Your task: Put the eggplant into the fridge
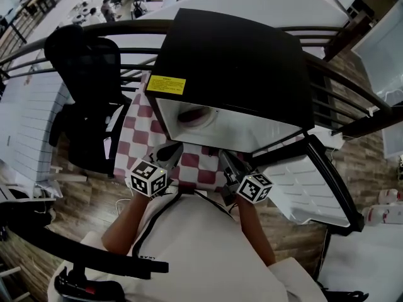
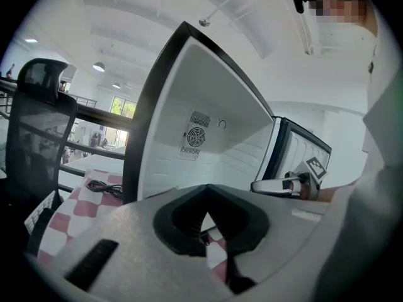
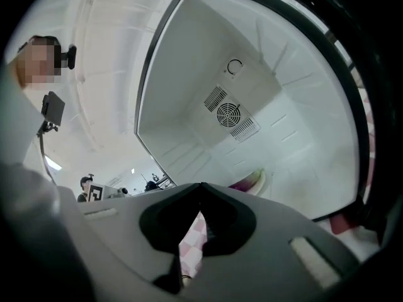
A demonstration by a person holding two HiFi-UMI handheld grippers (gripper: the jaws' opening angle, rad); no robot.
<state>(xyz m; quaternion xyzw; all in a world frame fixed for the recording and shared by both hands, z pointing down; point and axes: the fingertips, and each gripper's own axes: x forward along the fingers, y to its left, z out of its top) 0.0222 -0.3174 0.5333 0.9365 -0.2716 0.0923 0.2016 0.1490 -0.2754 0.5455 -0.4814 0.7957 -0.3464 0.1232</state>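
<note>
A black mini fridge [image 1: 233, 49] stands open on a red-and-white checked tablecloth [image 1: 135, 131]. The purple eggplant [image 1: 192, 115] lies inside on the white floor of the fridge; in the right gripper view the eggplant [image 3: 249, 181] shows just above the jaws. My left gripper [image 1: 169, 151] and right gripper [image 1: 228, 162] hover side by side in front of the opening, both outside it. The left gripper [image 2: 205, 187] has its jaws together with nothing in them. The right gripper [image 3: 200, 185] is likewise shut and empty.
The fridge door [image 1: 315, 181] hangs open to the right, beside my right hand. A black office chair [image 1: 85, 61] stands left of the table. A black cable [image 2: 104, 187] lies on the cloth left of the fridge. A dark railing [image 1: 352, 87] curves behind.
</note>
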